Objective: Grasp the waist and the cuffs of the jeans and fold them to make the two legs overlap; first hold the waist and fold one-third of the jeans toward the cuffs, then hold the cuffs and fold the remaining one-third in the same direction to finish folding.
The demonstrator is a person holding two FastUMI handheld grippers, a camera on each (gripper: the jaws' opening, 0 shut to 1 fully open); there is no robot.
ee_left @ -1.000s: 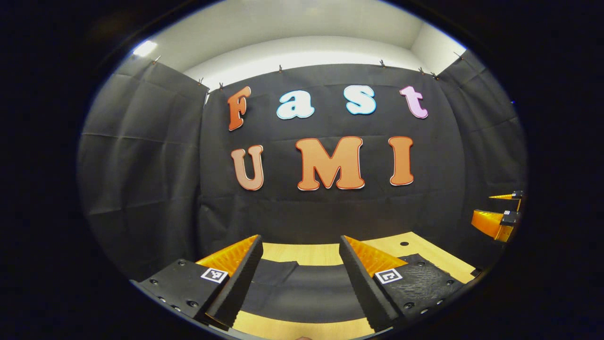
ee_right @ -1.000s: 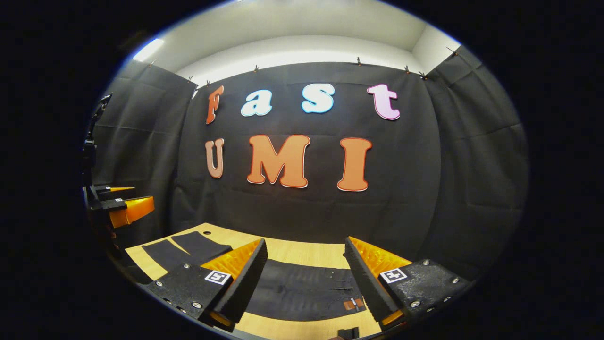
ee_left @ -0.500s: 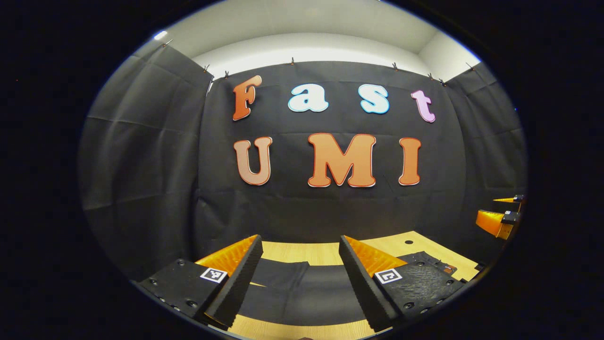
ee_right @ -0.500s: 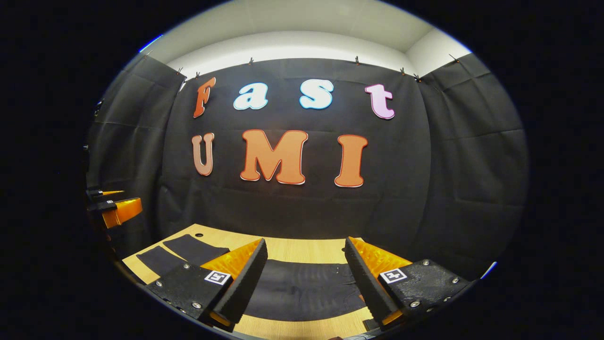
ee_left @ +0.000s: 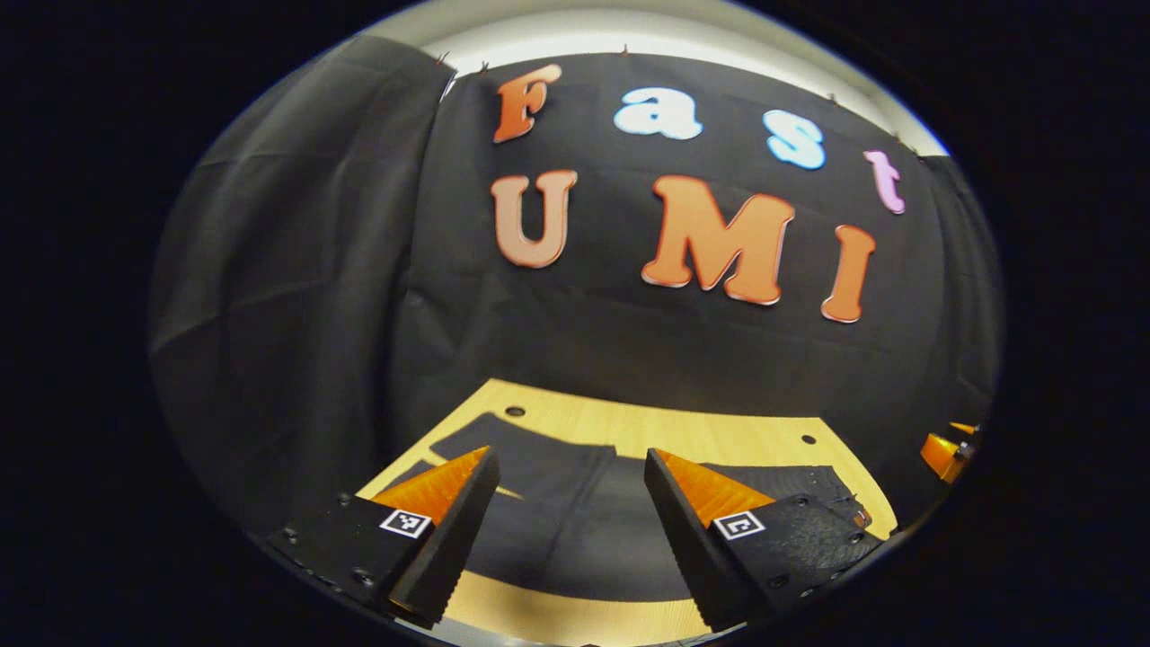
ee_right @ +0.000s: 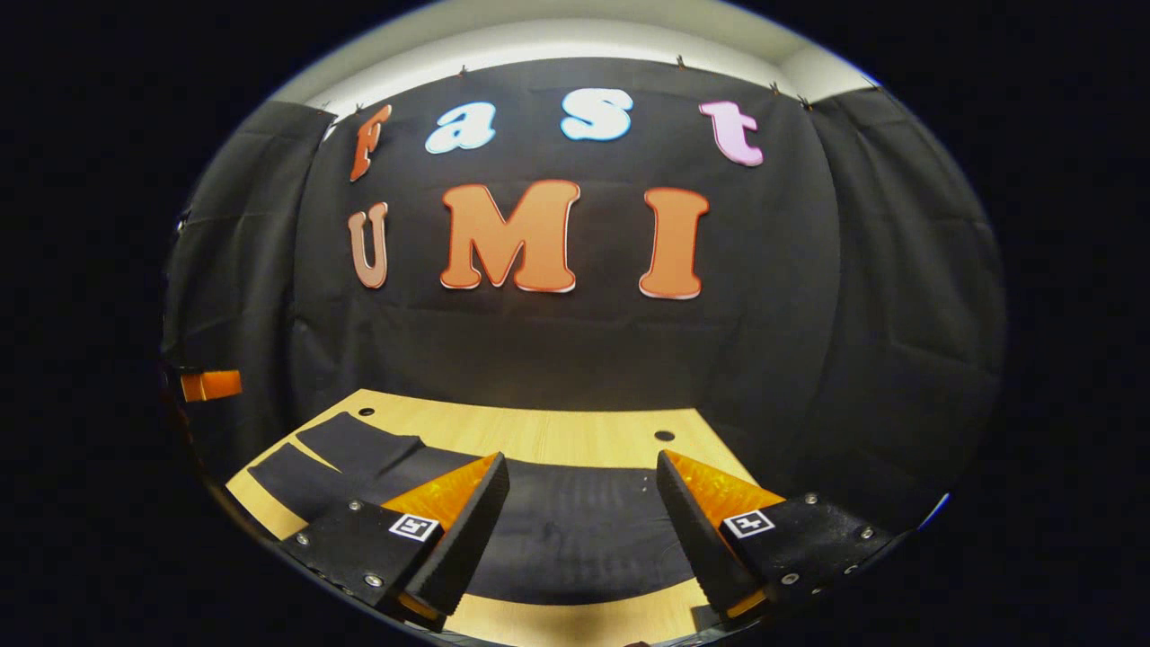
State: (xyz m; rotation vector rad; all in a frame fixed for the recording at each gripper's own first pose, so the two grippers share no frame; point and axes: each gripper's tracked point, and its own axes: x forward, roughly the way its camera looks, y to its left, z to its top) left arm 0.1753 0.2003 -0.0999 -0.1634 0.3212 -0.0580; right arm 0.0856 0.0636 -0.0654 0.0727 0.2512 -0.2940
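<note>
Hovering released, both tongs (ee_left: 568, 467) (ee_right: 579, 472) above seemingly flat jeans (ee_right: 575, 530) on table (ee_right: 539, 431).

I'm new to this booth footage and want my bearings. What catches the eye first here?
Dark jeans lie spread flat across the light wooden table, the two leg ends splayed apart at the left of the right gripper view. Both the left gripper and the right gripper hang open above the cloth, holding nothing.
</note>
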